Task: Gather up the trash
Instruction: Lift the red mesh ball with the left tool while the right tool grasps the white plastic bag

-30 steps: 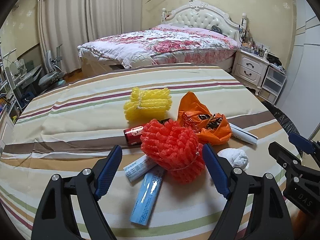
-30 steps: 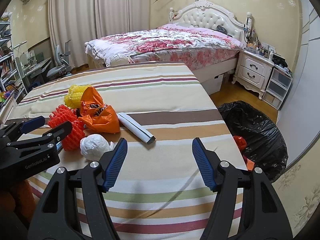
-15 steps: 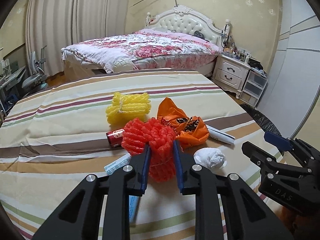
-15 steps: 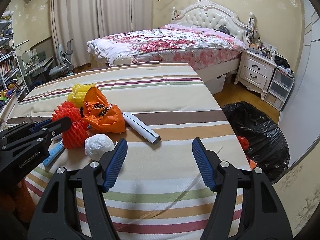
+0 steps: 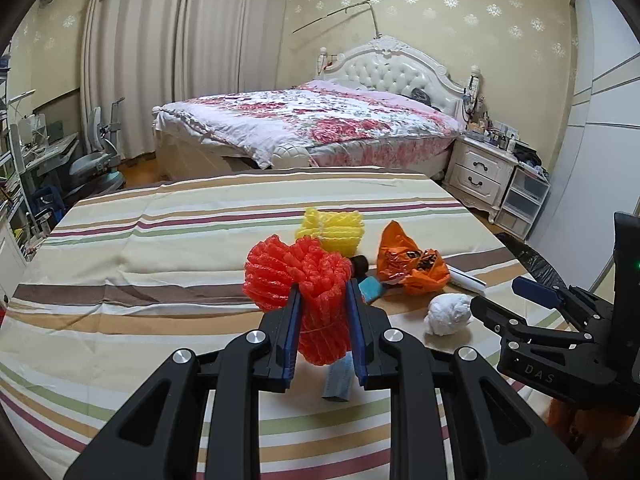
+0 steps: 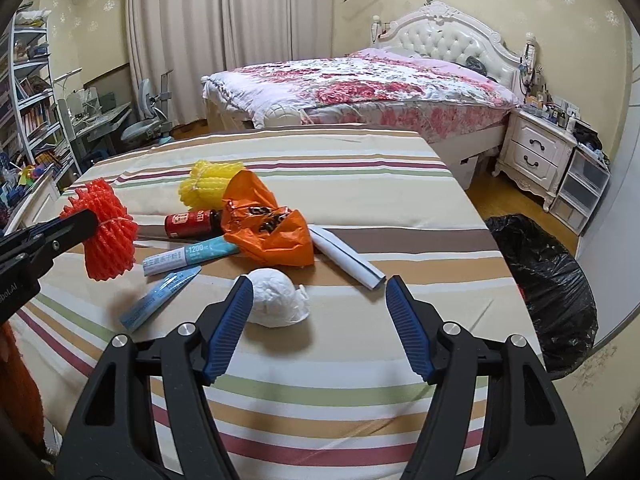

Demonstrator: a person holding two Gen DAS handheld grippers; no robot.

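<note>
red foam net (image 5: 298, 280) | frilly, bundled, tied | pinched by left gripper (image 5: 322, 302)

A red foam net bundle (image 6: 106, 236) hangs lifted clear of the striped cloth, pinched at its tied waist. On the cloth lie a yellow foam net bundle (image 6: 210, 182), a crumpled orange bag (image 6: 268, 228), a white paper wad (image 6: 278, 298), a red can (image 6: 192, 222), two blue packets, and what looks like a rolled paper (image 6: 346, 258).
</note>
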